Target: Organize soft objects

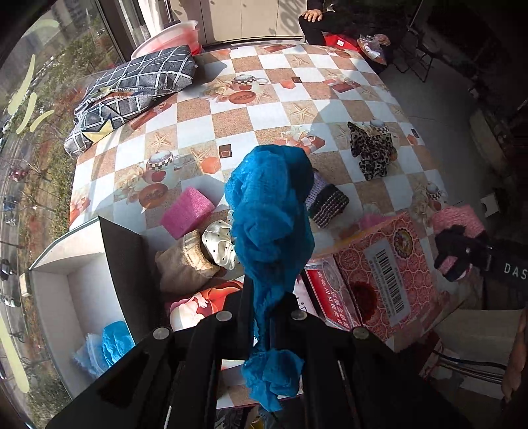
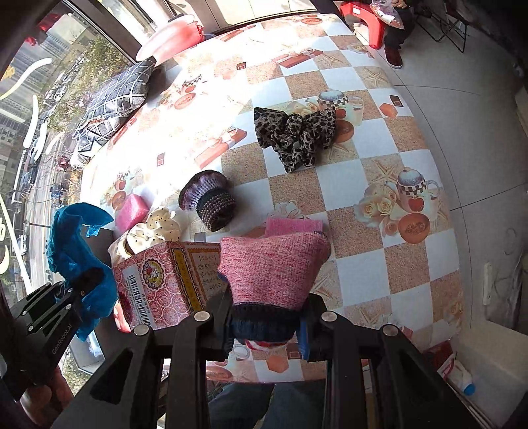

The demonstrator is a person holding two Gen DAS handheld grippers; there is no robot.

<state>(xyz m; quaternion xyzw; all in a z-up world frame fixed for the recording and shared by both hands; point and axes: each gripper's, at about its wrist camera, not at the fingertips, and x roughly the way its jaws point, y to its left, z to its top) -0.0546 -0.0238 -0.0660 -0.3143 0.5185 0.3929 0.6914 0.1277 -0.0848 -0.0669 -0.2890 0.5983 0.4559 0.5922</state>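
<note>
My left gripper [image 1: 264, 307] is shut on a blue crinkled scarf [image 1: 270, 214] and holds it up above the table's near edge; it also shows in the right wrist view [image 2: 79, 250]. My right gripper [image 2: 267, 313] is shut on a pink knitted hat [image 2: 274, 267] with a dark band, beside the red patterned box [image 2: 158, 280]. The right gripper with the hat shows at the right of the left wrist view [image 1: 458, 250]. On the table lie a leopard-print scarf [image 2: 297, 132], a purple knitted hat [image 2: 208, 198], a white dotted cloth [image 1: 221, 244] and a beige knitted piece [image 1: 184, 264].
A white open box [image 1: 66, 290] at the left holds light blue cloth [image 1: 105, 346]. A pink foam block [image 1: 188, 211] lies near it. A folded checked blanket [image 1: 138, 85] sits at the table's far left. A seated person [image 1: 346, 23] is beyond the far edge.
</note>
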